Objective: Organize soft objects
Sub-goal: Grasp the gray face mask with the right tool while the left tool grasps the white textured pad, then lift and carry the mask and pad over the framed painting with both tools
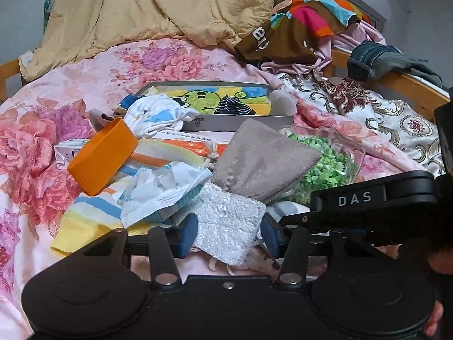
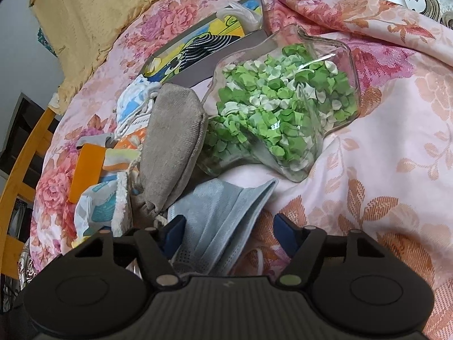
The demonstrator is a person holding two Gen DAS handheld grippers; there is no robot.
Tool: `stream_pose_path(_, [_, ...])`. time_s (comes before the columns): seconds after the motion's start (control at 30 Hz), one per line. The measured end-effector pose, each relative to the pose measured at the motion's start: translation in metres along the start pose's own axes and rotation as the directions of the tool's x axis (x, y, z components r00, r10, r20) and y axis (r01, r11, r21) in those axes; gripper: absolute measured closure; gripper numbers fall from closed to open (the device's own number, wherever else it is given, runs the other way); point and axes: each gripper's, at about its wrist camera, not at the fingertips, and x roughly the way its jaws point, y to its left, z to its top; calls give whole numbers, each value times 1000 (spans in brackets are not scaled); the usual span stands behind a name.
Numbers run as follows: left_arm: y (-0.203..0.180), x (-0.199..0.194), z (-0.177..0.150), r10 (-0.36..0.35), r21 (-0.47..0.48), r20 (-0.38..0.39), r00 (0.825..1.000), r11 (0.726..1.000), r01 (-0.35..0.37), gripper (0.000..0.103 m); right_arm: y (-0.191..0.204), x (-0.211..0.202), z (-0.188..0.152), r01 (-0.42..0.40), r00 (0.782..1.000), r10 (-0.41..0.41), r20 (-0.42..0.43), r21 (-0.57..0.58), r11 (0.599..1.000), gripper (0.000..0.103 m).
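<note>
A bed spread with a pink floral quilt (image 1: 70,85) carries the clutter. The white fluffy cloth (image 1: 226,226) lies at the near edge of the heap, just in front of the grey pouch (image 1: 260,158), between the left claw (image 1: 228,233) whose pads bracket it, seemingly touching but not squeezed. This looks like the pick-up step; next, closing firmly and lifting clear. The right claw (image 2: 229,233) is spread over a blue face mask (image 2: 223,212), beside the pouch, below the glass dish of green paper stars (image 2: 283,104).

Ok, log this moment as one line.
left gripper: around white cloth | right gripper: open over blue mask | bed: cluttered
</note>
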Motion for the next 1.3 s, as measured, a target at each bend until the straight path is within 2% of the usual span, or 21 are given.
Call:
stream_pose_path(0.1, [4, -2, -2, -2, -21, 6, 1000, 1000, 3, 54, 2, 1, -3, -30, 999, 30, -21, 2, 1000, 33])
stream_pose_path(0.2, [4, -2, -4, -3, -15, -2, 1000, 1000, 3, 60, 7, 4, -6, -32, 999, 32, -35, -18, 999, 35])
stream_pose_path(0.4, [5, -7, -6, 5, -3, 13, 1000, 1000, -5, 70, 9, 1, -7, -17, 1000, 16, -13, -34, 999, 47])
stream_pose_path(0.53, [10, -20, -15, 9, 8, 59, 998, 1000, -10, 77, 7, 1, -7, -34, 999, 34, -20, -22, 999, 59])
stream_pose_path(0.73, [22, -30, -26, 41, -40, 84, 996, 998, -38, 77, 6, -2, -7, -41, 999, 41, -12, -16, 999, 63])
stream_pose_path(0.83, [24, -26, -24, 60, -64, 76, 995, 996, -55, 75, 7, -3, -7, -38, 999, 38, -1, -21, 999, 64])
stream_pose_path(0.97, [35, -17, -19, 89, -144, 34, 995, 986, -84, 75, 11, -4, -7, -19, 1000, 20, 24, -51, 999, 64])
stream_pose_path(1.03, [37, -16, -18, 85, -152, 33, 996, 985, -79, 78, 13, -5, -7, -16, 999, 18, 33, -59, 998, 64])
stream_pose_path(1.13, [34, -20, -21, 71, -131, 41, 997, 989, -65, 91, 14, -6, -7, -18, 999, 21, 43, -66, 998, 71])
stream_pose_path(1.17, [33, -21, -23, 63, -127, 44, 997, 990, -57, 91, 14, -7, -7, -20, 999, 23, 42, -70, 997, 76])
stream_pose_path(1.3, [29, -26, -27, 46, -114, 56, 997, 993, -39, 92, 16, -8, -9, -22, 999, 25, 37, -88, 996, 79])
